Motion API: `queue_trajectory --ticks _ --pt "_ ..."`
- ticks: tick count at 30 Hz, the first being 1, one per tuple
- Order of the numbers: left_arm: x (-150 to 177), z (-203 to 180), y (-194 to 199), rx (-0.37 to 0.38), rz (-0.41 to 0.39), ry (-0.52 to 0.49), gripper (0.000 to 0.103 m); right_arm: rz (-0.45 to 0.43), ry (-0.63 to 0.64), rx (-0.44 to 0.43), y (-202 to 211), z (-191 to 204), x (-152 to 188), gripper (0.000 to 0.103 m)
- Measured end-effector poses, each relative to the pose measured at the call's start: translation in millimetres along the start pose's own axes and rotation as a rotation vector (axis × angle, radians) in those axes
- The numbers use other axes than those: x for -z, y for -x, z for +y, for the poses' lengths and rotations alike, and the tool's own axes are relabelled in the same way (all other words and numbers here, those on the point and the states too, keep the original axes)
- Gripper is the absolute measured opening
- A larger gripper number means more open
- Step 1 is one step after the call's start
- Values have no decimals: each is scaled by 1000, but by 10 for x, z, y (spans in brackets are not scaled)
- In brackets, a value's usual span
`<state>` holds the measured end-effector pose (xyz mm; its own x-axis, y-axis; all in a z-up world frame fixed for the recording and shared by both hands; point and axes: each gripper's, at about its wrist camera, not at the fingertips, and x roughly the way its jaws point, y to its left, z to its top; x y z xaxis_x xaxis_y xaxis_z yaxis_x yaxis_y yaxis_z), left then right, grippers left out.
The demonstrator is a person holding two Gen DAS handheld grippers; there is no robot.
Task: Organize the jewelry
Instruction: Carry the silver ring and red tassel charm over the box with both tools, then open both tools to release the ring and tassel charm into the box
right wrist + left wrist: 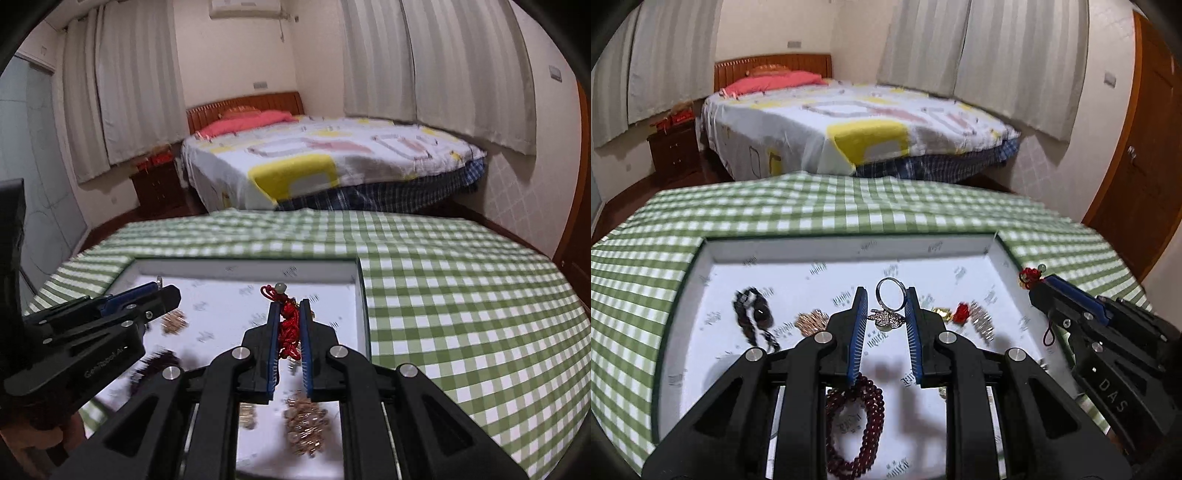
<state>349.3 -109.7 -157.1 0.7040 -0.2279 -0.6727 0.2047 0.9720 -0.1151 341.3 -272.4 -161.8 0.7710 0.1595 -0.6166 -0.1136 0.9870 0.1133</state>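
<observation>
A white tray (1006, 254) with a dark green rim lies on the green checked cloth. Above it my left gripper (886, 295) is shut on a silver ring (888, 314) with a sparkling ornament, its hoop standing up between the blue pads. To the right my right gripper (1045, 286) is shut on a red knotted charm (1030, 276). In the right wrist view the right gripper (289, 303) pinches that red charm (288, 328), a pale bead at its top; the left gripper (162, 293) reaches in from the left over the tray (360, 295).
In the tray lie a black bead bracelet (753, 317), a dark red bead bracelet (855, 424), a rose-gold piece (812, 321), a small red and gold item (960, 312) and a rose-gold chain (306, 424). Beyond the table stand a bed (886, 122) and a nightstand (674, 149).
</observation>
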Motion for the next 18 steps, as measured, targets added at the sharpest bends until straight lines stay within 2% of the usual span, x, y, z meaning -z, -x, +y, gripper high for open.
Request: queue_trajectory --ticks 9,14,18 --pt "112 65 -343 -26 112 19 21 121 1 9 -305 -89 94 11" --pt "127 77 -379 -33 138 12 21 145 -7 10 -340 -112 124 12" --pt "123 72 -366 -30 142 17 33 144 -13 17 -341 -113 121 17"
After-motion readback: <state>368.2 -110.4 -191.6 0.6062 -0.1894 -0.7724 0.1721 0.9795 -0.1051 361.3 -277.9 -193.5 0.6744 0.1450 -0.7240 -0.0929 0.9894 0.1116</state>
